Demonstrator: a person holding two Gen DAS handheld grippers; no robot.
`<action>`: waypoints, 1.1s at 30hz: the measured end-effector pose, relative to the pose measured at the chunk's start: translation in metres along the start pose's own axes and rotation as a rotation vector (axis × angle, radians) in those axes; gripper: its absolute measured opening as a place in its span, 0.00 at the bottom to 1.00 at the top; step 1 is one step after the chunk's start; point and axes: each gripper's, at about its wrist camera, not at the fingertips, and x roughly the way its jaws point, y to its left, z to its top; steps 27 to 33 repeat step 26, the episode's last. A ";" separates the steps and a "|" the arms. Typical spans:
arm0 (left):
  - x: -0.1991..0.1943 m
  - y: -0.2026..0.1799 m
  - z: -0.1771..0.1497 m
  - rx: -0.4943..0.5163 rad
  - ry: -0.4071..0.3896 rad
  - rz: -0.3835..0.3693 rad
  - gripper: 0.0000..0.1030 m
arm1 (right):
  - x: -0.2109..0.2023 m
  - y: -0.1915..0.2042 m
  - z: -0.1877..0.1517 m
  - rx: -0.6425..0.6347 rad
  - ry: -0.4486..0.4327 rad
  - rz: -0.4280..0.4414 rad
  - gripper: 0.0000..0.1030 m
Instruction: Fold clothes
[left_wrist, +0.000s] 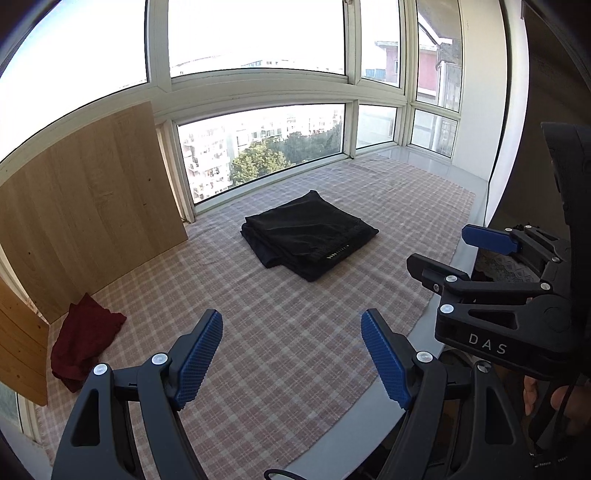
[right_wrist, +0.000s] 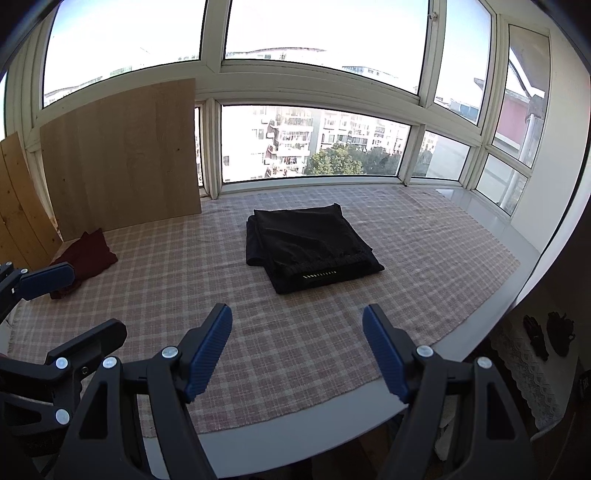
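- The black clothes (right_wrist: 314, 247) are lying folded mid-cloth (right_wrist: 424, 258).
- The left gripper (left_wrist: 291, 354) and right gripper (right_wrist: 297, 350) are being held wide open, empty.
- The red garment (left_wrist: 86, 339) is probably being left for next; reaching over is needed.

Left tongs (left_wrist: 291, 354) gaping and empty, right tongs (right_wrist: 297, 350) likewise, angled downward
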 end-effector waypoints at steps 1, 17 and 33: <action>0.000 -0.002 0.000 0.007 -0.001 -0.004 0.74 | 0.000 0.000 0.000 -0.001 0.001 0.001 0.71; -0.008 0.000 0.005 -0.028 -0.018 0.019 0.75 | 0.001 0.001 0.000 -0.009 0.013 0.014 0.71; -0.011 -0.004 0.007 -0.031 -0.021 0.023 0.75 | 0.001 -0.003 0.000 -0.001 0.013 0.017 0.71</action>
